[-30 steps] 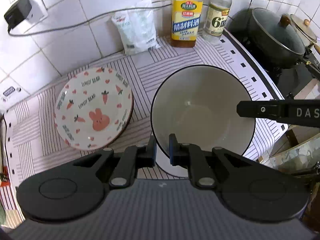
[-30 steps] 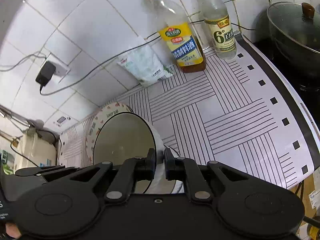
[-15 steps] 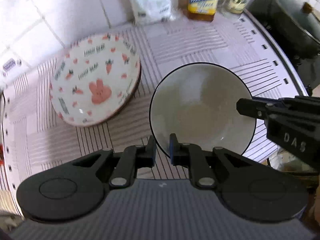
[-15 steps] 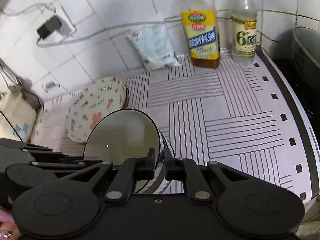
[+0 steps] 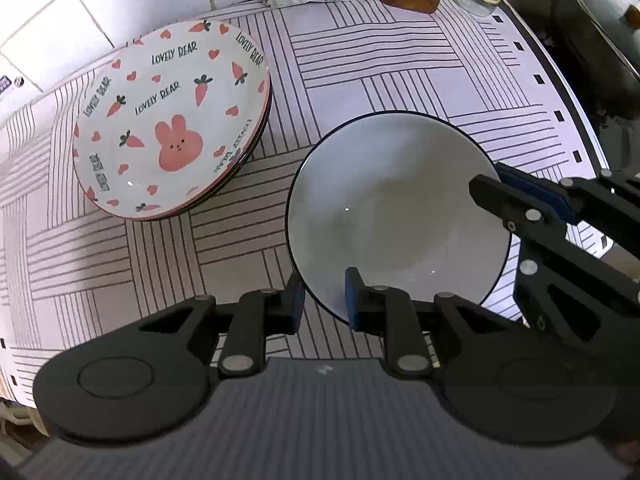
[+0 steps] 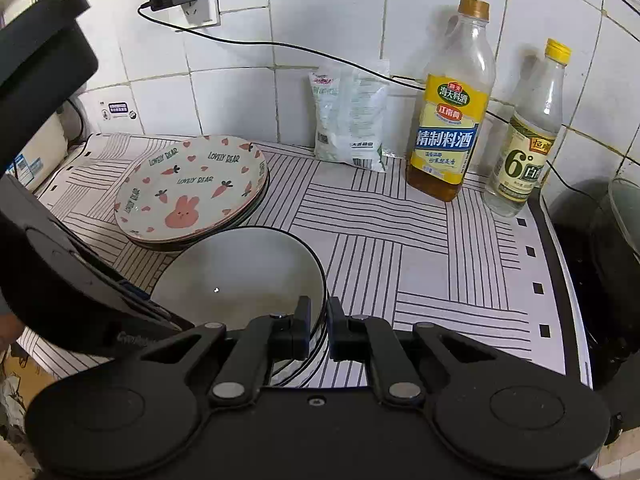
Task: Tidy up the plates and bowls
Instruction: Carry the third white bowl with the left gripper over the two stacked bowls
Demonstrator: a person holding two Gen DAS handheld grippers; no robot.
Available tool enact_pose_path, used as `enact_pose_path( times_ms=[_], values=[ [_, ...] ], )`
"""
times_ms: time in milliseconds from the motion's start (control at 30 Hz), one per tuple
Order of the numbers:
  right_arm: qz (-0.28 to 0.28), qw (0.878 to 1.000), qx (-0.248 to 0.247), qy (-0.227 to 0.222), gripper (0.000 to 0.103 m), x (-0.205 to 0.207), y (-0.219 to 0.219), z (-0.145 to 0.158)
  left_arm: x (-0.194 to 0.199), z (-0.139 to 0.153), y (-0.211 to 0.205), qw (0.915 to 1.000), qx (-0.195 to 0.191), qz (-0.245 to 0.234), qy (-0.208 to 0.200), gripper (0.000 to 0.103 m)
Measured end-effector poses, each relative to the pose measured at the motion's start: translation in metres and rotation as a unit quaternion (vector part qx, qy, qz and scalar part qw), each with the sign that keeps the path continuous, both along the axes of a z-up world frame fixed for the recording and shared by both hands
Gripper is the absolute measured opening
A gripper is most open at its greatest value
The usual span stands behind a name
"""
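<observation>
- The left wrist view looks steeply down, close over the striped counter (image 5: pixel 400 80), with the left claw (image 5: pixel 323 300) at 6 o'clock and the right claw (image 5: pixel 496 192) entering from 3 o'clock.
- The right wrist view tilts less steeply towards the tiled wall (image 6: pixel 320 20), its claw (image 6: pixel 318 320) at 6 o'clock.
- Both views share the white bowl (image 5: pixel 392 208) (image 6: pixel 240 276), the rabbit plate (image 5: pixel 172 120) (image 6: pixel 192 188) and the bottles.

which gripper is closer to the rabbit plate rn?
Left. The left gripper straddles the bowl's near rim, on the side toward the rabbit plate, its jaws just opening. The right gripper clamps the bowl's far rim.
</observation>
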State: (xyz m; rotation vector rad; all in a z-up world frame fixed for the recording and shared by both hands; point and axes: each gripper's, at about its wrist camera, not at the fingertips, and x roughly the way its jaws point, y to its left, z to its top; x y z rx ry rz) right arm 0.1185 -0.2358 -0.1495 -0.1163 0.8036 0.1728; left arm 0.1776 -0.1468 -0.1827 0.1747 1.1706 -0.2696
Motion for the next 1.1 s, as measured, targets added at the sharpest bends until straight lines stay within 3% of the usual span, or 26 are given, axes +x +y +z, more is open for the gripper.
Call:
enact_pose_path(
  times_ms=[167, 333, 633, 833, 900, 1033, 1100],
  values=[
    [0.014, 1.000, -0.013, -0.006, 0.011, -0.002, 0.002, -0.002, 0.001, -0.001, 0.007, 0.9994, -0.025, 0.019, 0.014, 0.019],
    [0.012, 1.000, 0.023, -0.010, 0.013, -0.005, -0.006, 0.000, -0.004, 0.006, 0.016, 0.9958, -0.070, 0.042, 0.042, 0.027],
    [0.017, 0.997, 0.055, -0.053, 0.016, -0.024, -0.021, 0.016, -0.022, 0.021, 0.033, 0.9915, -0.108, 0.070, 0.022, 0.030],
    [0.037, 0.995, 0.066, -0.063, 0.030, -0.050, -0.029, 0.021, -0.039, 0.030, 0.052, 0.9818, -0.171, 0.080, -0.021, 0.032],
    [0.046, 0.995, 0.066, -0.057, 0.040, -0.058, -0.030, 0.017, -0.045, 0.029, 0.055, 0.9813, -0.177, 0.072, -0.024, 0.034],
    [0.058, 0.995, 0.066, -0.042, 0.051, -0.073, -0.025, -0.006, -0.049, 0.018, 0.063, 0.9806, -0.184, 0.060, -0.031, 0.036],
    [0.055, 0.996, 0.067, -0.027, 0.062, -0.077, -0.020, -0.020, -0.048, 0.013, 0.071, 0.9766, -0.202, 0.064, -0.034, 0.041]
  ],
)
